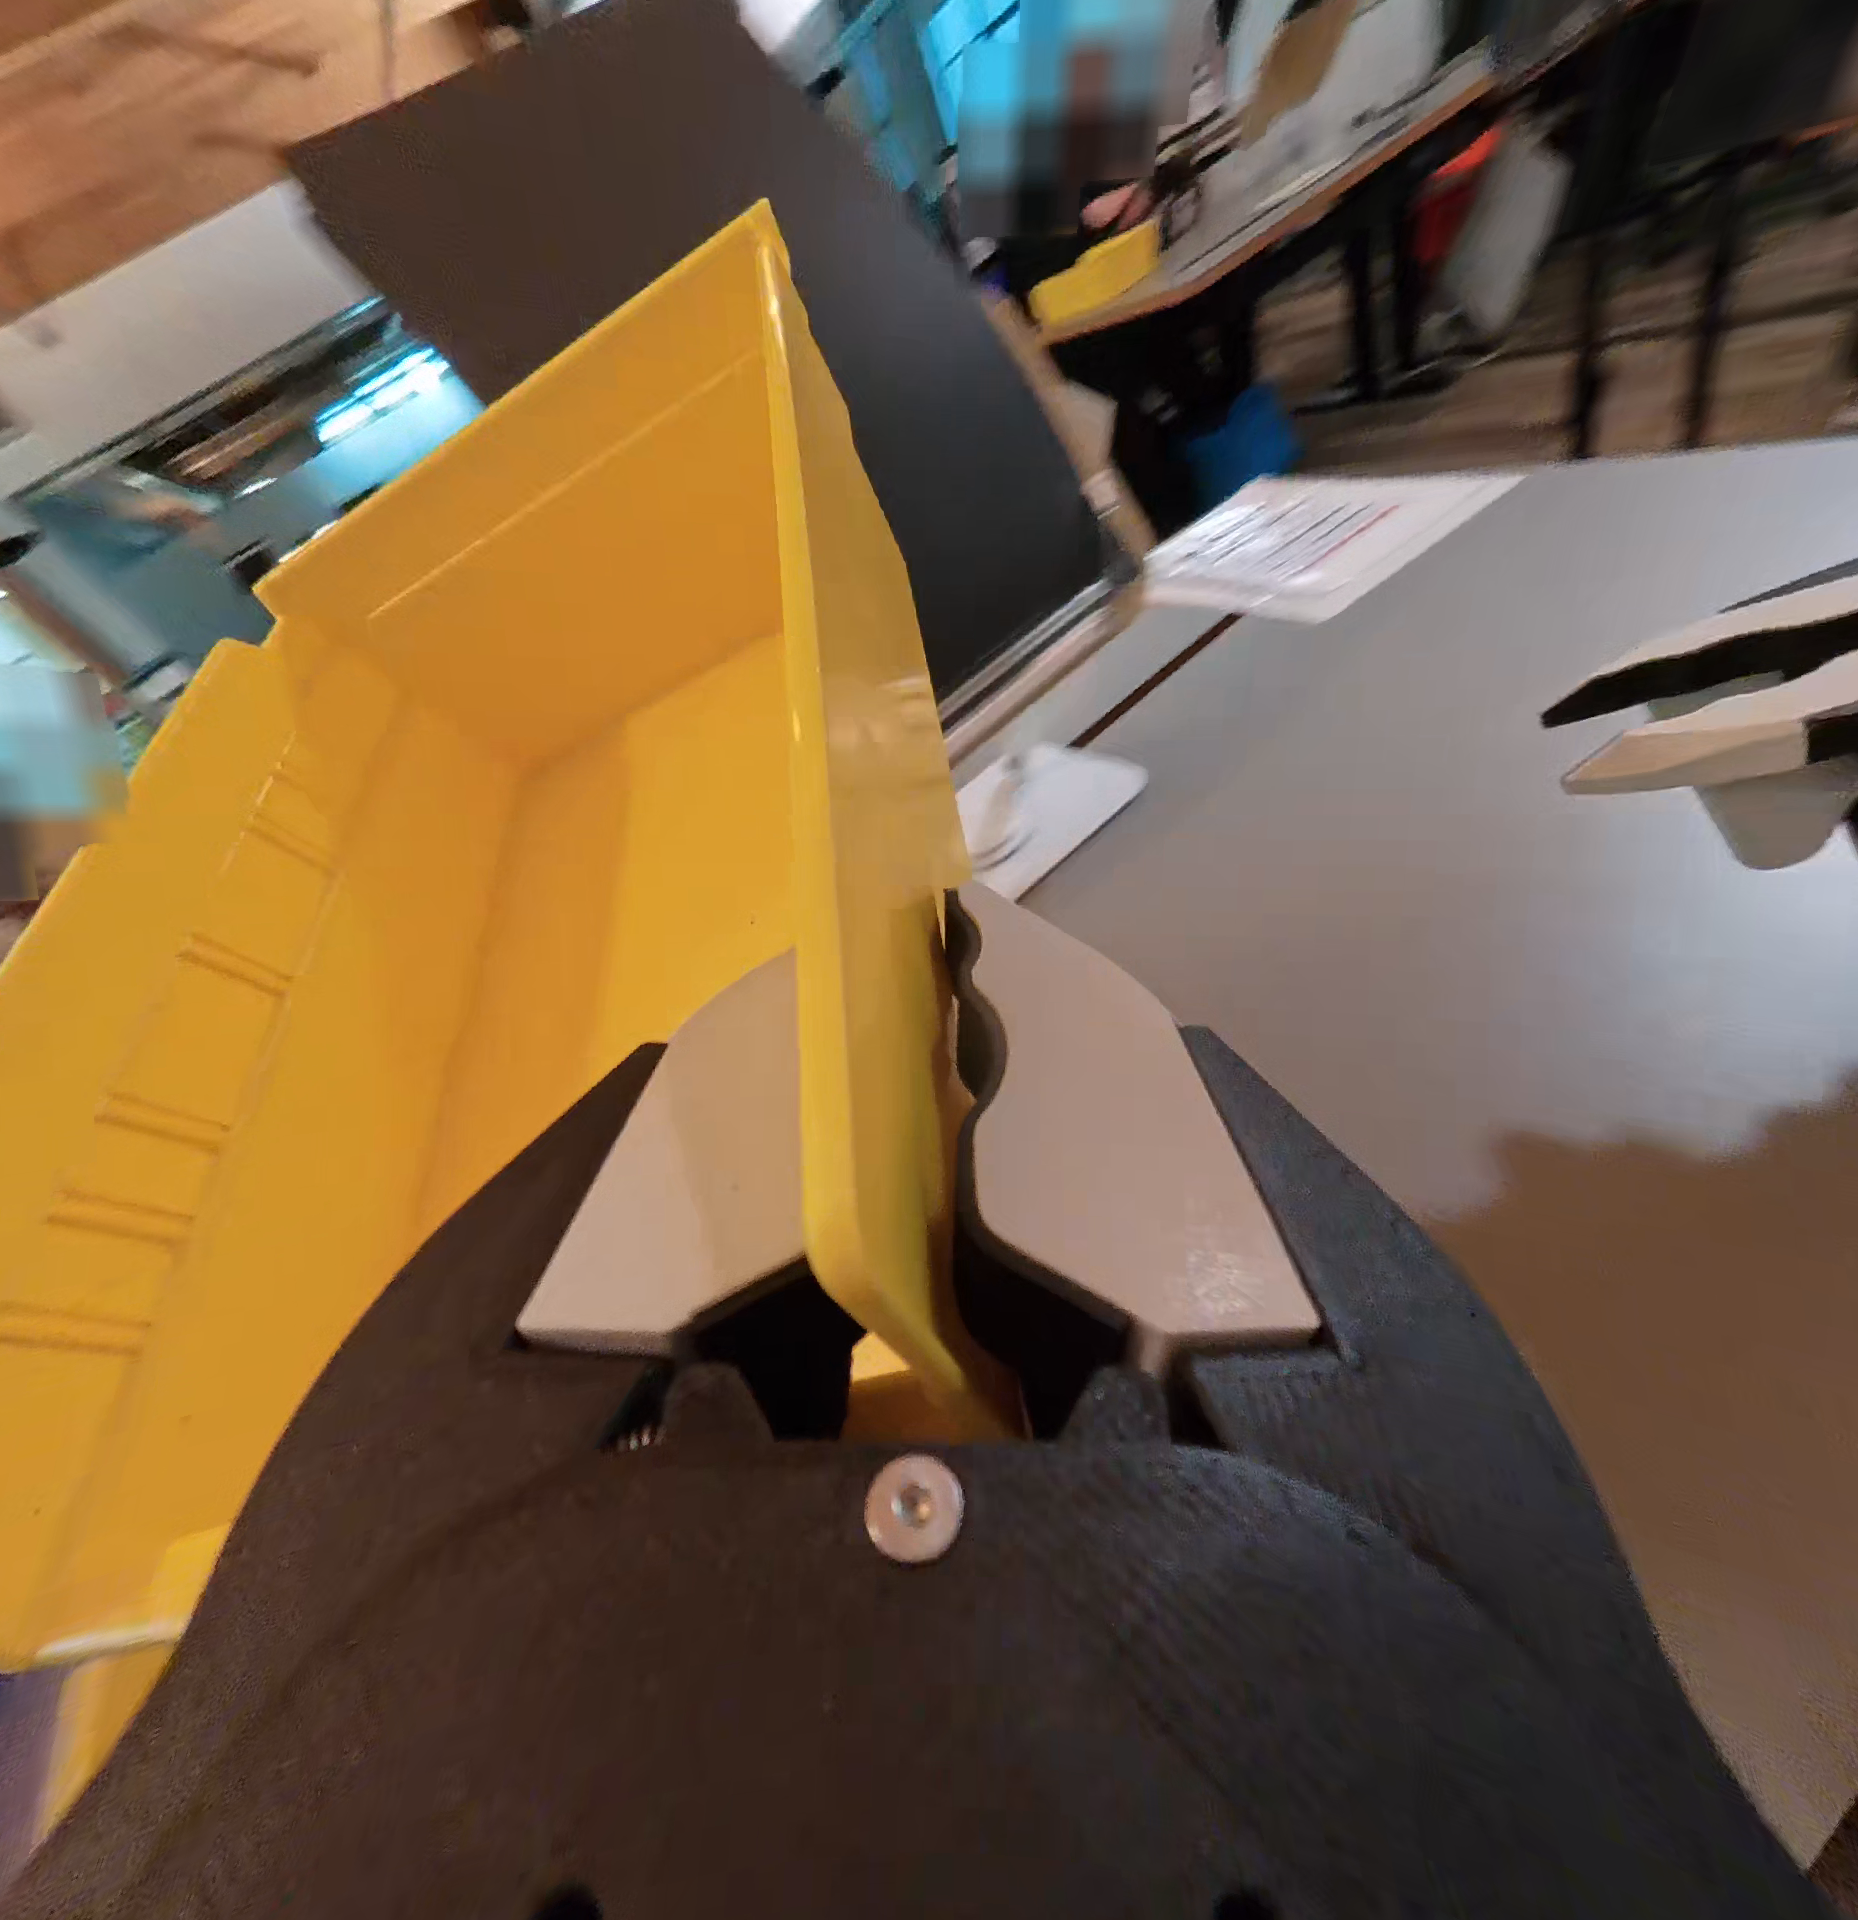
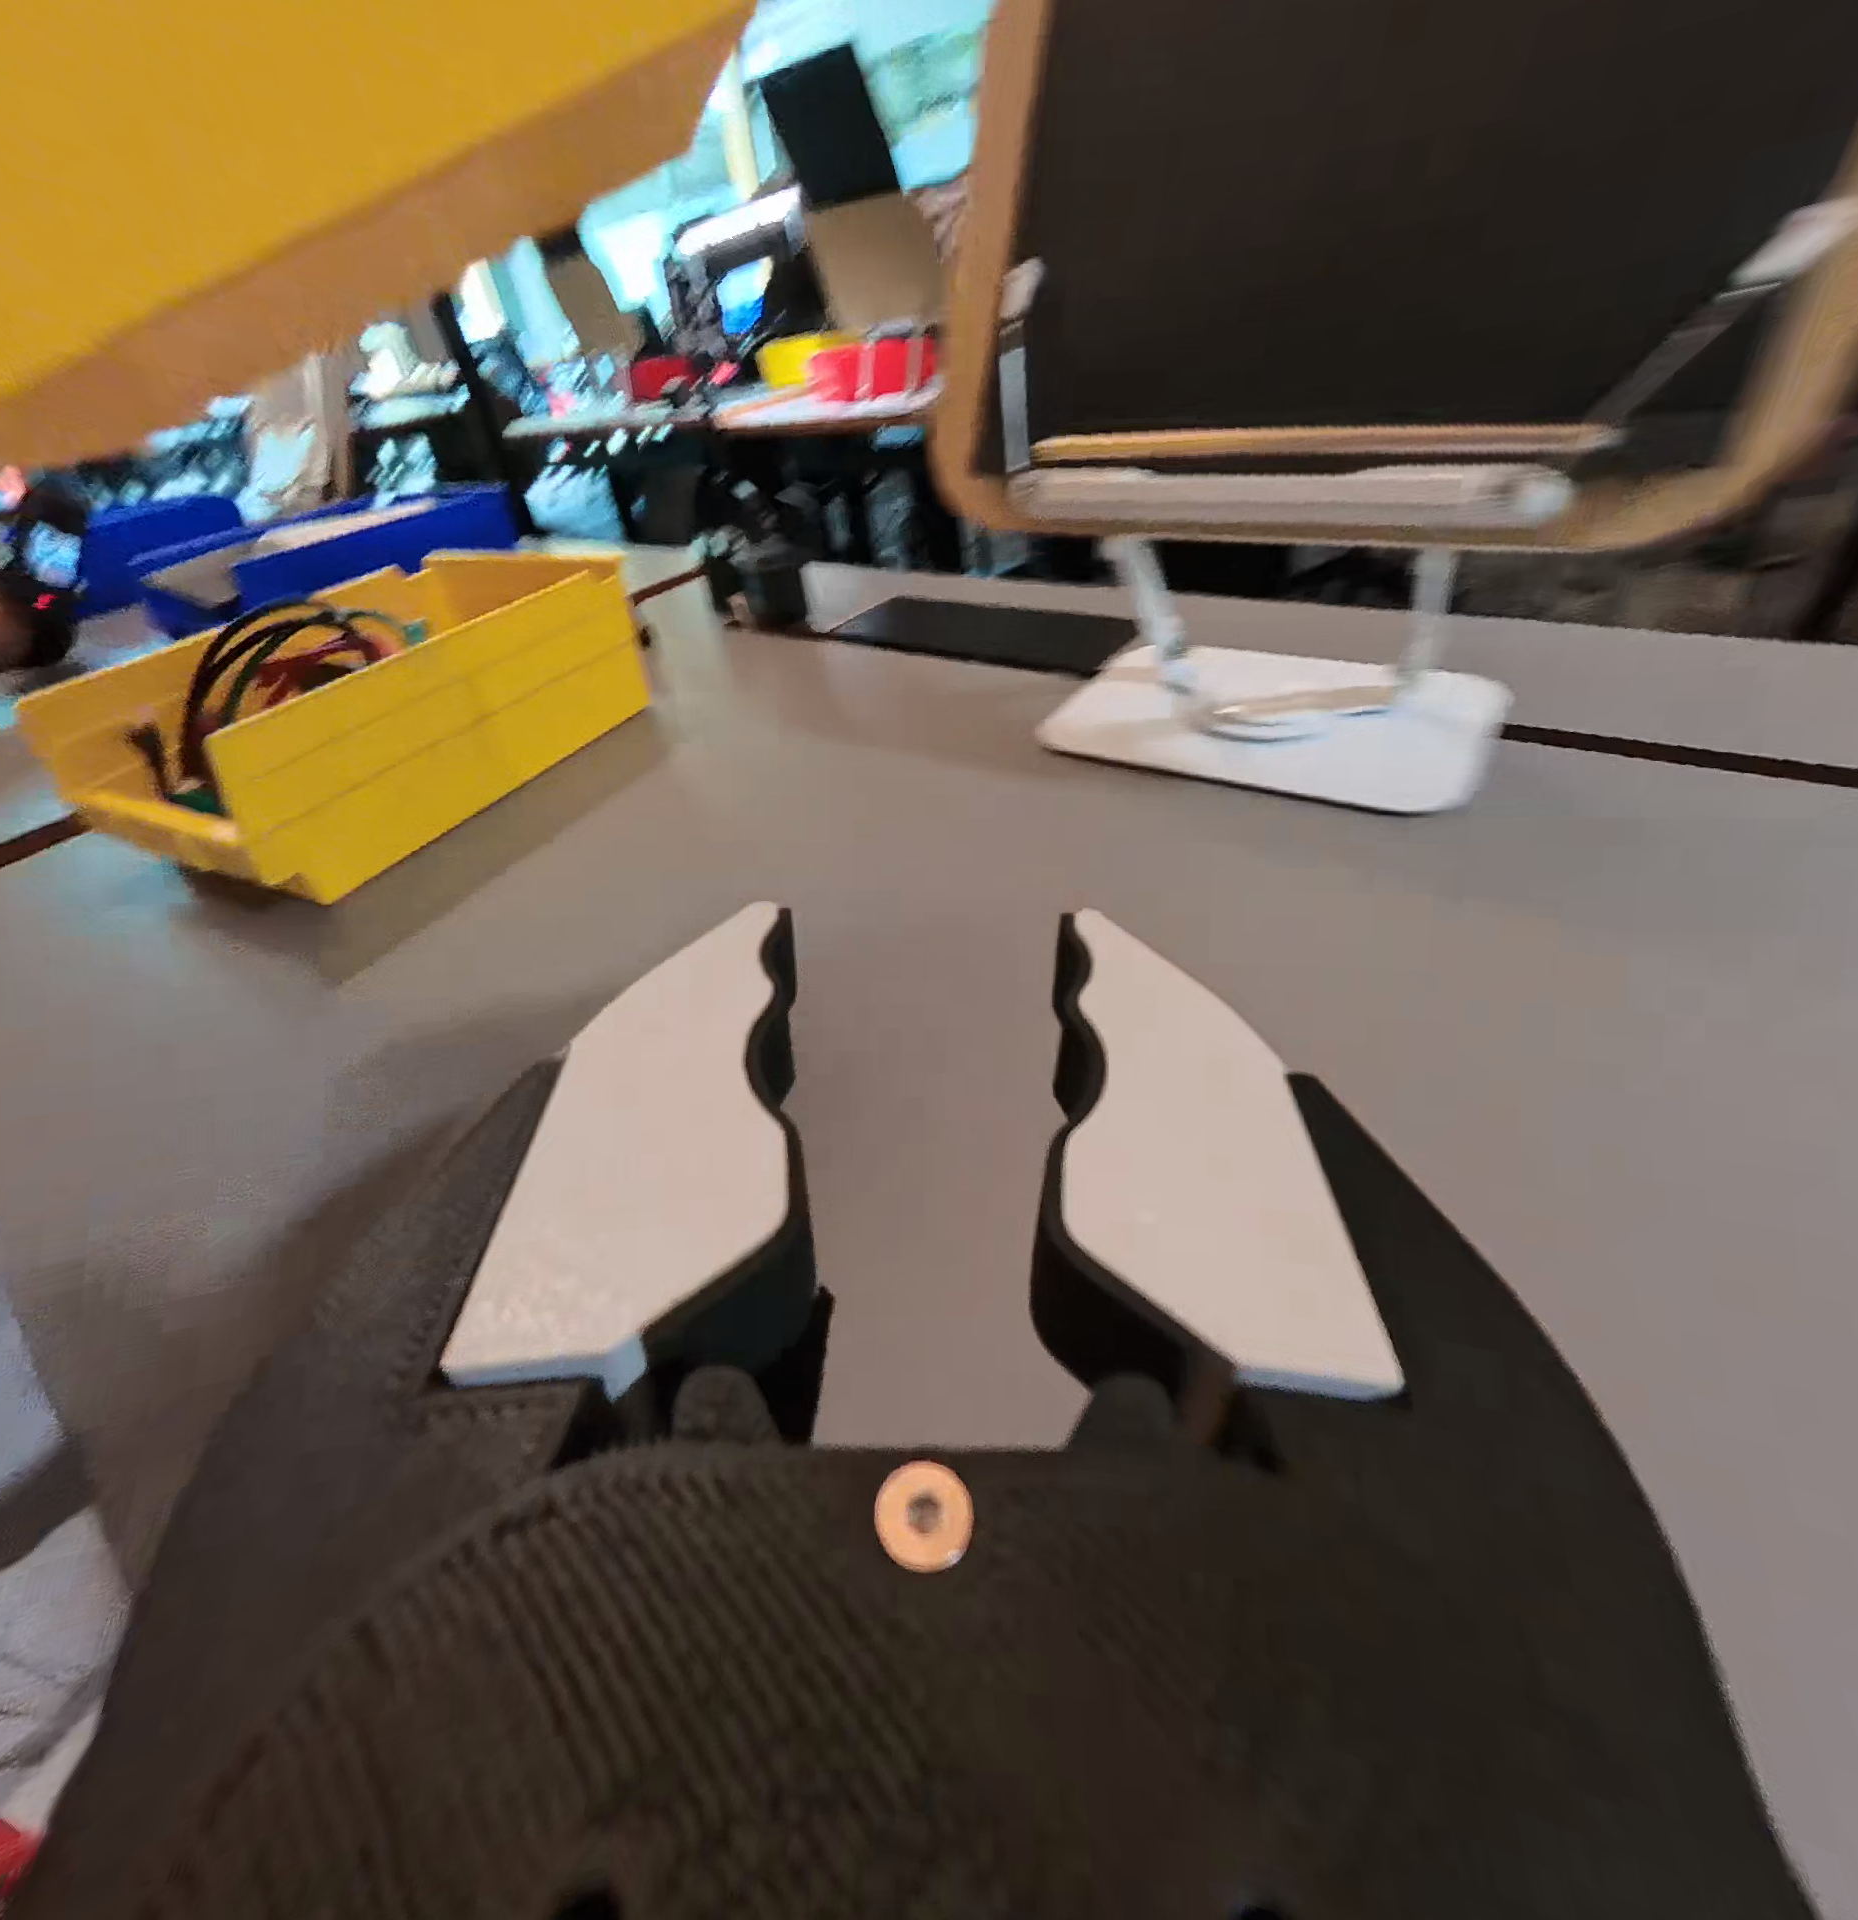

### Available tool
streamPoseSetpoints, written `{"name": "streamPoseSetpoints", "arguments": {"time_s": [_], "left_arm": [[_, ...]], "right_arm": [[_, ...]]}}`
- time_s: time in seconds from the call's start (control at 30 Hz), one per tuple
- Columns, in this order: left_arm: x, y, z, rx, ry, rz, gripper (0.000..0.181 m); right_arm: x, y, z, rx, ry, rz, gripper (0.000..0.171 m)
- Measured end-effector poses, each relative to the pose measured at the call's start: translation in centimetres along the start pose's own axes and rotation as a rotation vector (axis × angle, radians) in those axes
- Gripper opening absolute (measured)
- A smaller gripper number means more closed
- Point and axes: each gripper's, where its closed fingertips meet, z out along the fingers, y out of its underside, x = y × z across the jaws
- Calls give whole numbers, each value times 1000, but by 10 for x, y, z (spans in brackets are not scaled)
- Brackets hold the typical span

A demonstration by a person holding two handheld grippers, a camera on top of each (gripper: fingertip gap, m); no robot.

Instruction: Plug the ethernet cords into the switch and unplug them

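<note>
My left gripper (image 1: 883,966) is shut on the side wall of a yellow plastic bin (image 1: 551,790) and holds it tilted up in the air. The inside of this bin that I can see is empty. Its underside shows in the top left of the right wrist view (image 2: 281,156). My right gripper (image 2: 925,920) is open and empty, low over the grey table (image 2: 904,790). It also shows at the right edge of the left wrist view (image 1: 1564,750). A second yellow bin (image 2: 437,748) stands on the table to the left, with black, red and green cords (image 2: 270,655) in it. No switch is in view.
A dark screen (image 2: 1424,229) on a white stand (image 2: 1278,738) stands at the far right of the table; the stand base also shows beside the held bin (image 1: 1060,810). A printed sheet (image 1: 1309,540) lies farther back. Blue bins (image 2: 385,540) and cluttered tables are behind.
</note>
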Motion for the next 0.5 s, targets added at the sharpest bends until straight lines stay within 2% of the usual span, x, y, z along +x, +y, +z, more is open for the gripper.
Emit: {"name": "streamPoseSetpoints", "arguments": {"time_s": [0.1, 0.17, 0.3, 0.4, 0.5], "left_arm": [[72, -10, 48, 94, 145, -36, 6], [121, -5, 79, 108, 247, -38, 6], [205, 16, 118, 82, 412, 12, 6], [240, 33, 131, 42, 477, 87, 6], [258, 47, 142, 17, 518, 103, 6]], "right_arm": [[40, -6, -49, 110, 91, 108, 51], [49, -13, -63, 141, 73, 180, 51], [53, 1, -80, 82, 123, 115, 54], [42, 10, -90, 37, 150, 48, 57], [30, 20, -96, -4, 167, -17, 59]]}}
